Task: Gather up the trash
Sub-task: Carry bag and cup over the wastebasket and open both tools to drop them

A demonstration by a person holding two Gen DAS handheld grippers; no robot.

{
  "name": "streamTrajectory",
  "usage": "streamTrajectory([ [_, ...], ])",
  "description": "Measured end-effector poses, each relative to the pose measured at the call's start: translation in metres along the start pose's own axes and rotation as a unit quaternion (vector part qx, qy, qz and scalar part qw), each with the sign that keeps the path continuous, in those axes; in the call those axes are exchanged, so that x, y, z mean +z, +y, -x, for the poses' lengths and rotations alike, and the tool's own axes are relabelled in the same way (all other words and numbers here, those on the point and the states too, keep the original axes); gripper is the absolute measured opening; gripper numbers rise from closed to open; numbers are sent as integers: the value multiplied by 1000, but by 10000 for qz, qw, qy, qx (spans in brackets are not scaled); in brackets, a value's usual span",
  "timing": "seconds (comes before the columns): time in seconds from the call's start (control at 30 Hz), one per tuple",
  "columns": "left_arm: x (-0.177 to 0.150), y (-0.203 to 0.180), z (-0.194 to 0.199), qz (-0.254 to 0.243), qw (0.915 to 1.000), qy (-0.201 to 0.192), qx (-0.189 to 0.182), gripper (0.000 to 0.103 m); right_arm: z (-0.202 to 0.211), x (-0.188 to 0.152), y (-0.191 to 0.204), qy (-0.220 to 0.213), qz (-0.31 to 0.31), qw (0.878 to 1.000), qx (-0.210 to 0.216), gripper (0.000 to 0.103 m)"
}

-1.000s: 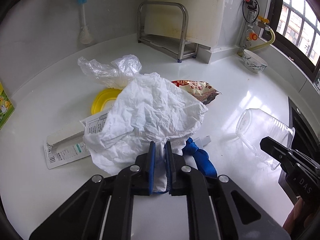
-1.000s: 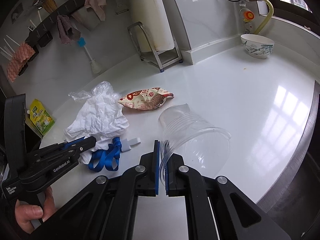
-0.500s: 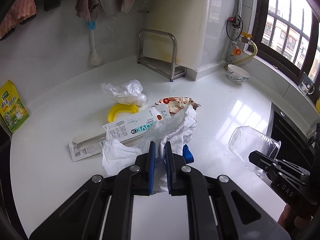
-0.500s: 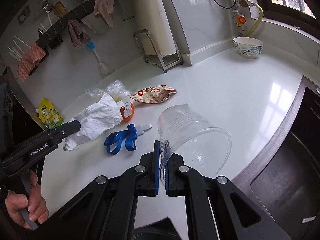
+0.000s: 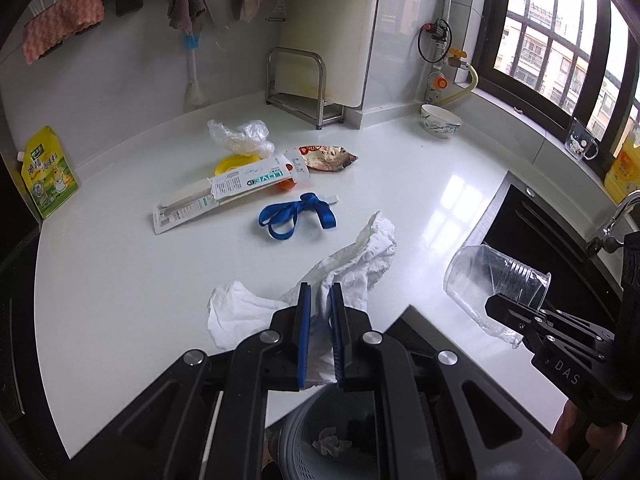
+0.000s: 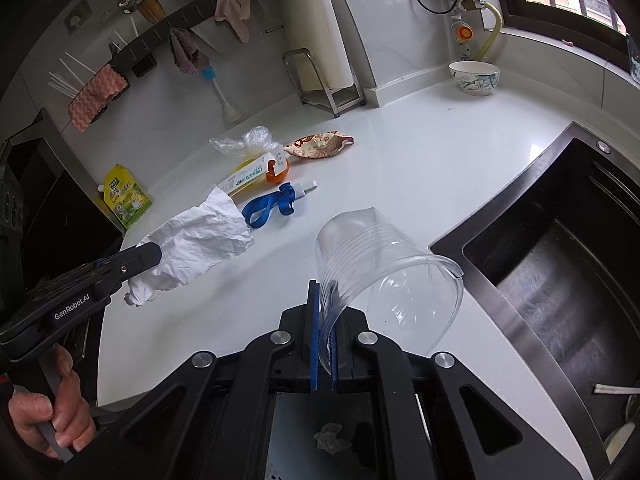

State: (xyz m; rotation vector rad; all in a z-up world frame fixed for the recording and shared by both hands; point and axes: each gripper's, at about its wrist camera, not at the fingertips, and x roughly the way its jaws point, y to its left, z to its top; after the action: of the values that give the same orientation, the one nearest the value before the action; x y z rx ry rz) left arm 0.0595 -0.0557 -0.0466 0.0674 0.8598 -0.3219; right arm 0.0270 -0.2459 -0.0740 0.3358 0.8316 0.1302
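Observation:
My left gripper (image 5: 319,300) is shut on a crumpled white paper (image 5: 360,256), held above the counter's front edge; it also shows in the right wrist view (image 6: 200,240). My right gripper (image 6: 324,300) is shut on the rim of a clear plastic cup (image 6: 384,272), which also shows in the left wrist view (image 5: 496,280). A grey trash bin (image 5: 320,440) with crumpled paper inside sits below both grippers. On the counter lie a blue strap (image 5: 296,216), a toothpaste box (image 5: 232,192), a snack wrapper (image 5: 328,158), a clear plastic bag (image 5: 240,136) and a yellow lid (image 5: 232,164).
A dark sink (image 6: 560,264) is at the right. A bowl (image 5: 440,120) stands by the back wall near a metal rack (image 5: 300,88). A yellow-green pouch (image 5: 48,172) leans at the far left. A mug (image 5: 580,144) and an oil bottle (image 5: 624,168) stand on the window sill.
Both grippers have pulled back from the counter toward the bin, carrying the paper and the cup. Lifting the paper uncovered the toothpaste box, the blue strap and the yellow lid.

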Motion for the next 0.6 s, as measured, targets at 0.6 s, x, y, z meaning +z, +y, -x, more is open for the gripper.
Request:
streamTrajectory([
  [0.6, -105, -29, 5, 19, 9965, 822, 151, 10, 25, -100, 1, 932, 285, 9951, 192, 4],
])
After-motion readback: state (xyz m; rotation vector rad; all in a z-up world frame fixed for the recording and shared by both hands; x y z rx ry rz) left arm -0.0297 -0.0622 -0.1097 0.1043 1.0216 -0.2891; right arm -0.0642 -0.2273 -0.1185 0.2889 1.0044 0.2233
